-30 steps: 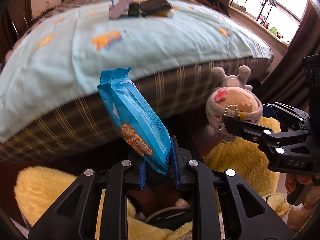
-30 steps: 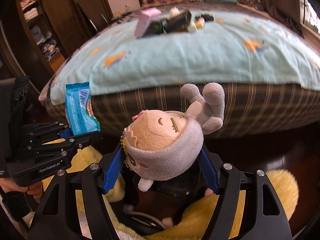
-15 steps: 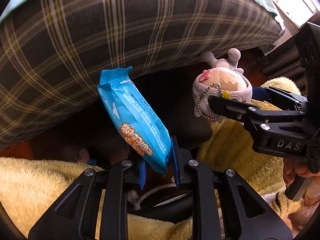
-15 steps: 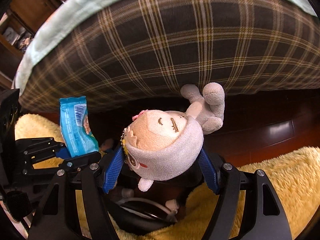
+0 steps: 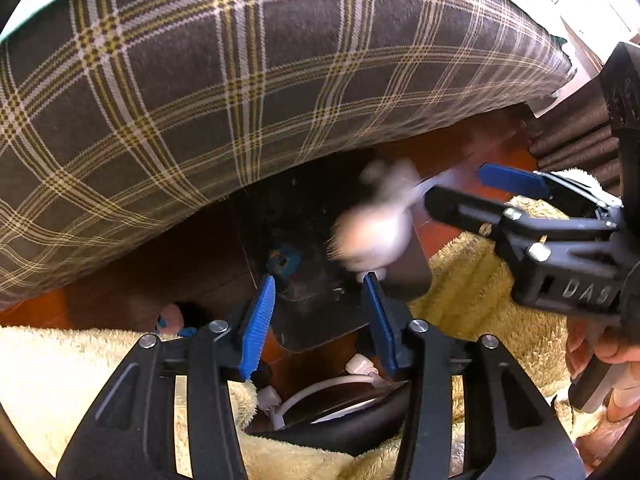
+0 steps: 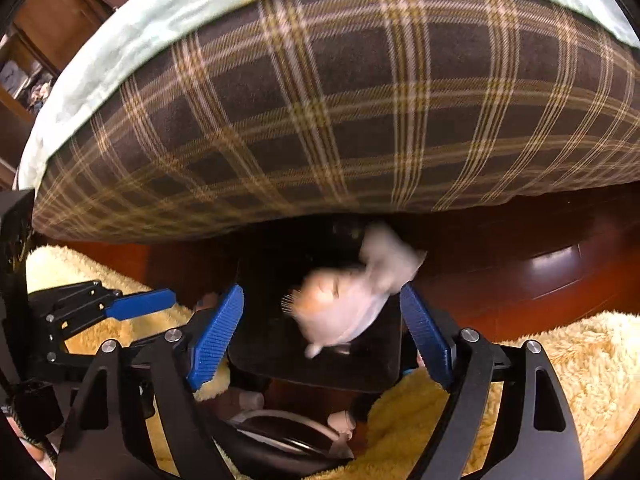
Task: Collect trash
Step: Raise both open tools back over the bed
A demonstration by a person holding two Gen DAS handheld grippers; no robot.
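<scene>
My left gripper (image 5: 318,276) is open and empty above a dark bin (image 5: 320,300). The blue snack packet (image 5: 285,262) lies deep inside the bin, small and dim. My right gripper (image 6: 322,306) is open too, and the plush doll keychain (image 6: 344,304) is falling between its fingers, blurred, over the same bin (image 6: 320,360). In the left wrist view the doll (image 5: 372,232) is a blur beside the right gripper (image 5: 464,188). The left gripper (image 6: 140,304) shows at the left of the right wrist view.
A plaid-covered mattress (image 5: 240,80) overhangs just behind the bin, with a pale blue sheet (image 6: 200,8) on top. A yellow fluffy rug (image 6: 560,360) lies around the bin on a dark red wooden floor (image 6: 540,276). White cable and dark round object (image 5: 320,396) lie below the grippers.
Both grippers opened. The blue packet dropped from the left gripper into the bin, and the plush doll left the right gripper and is falling.
</scene>
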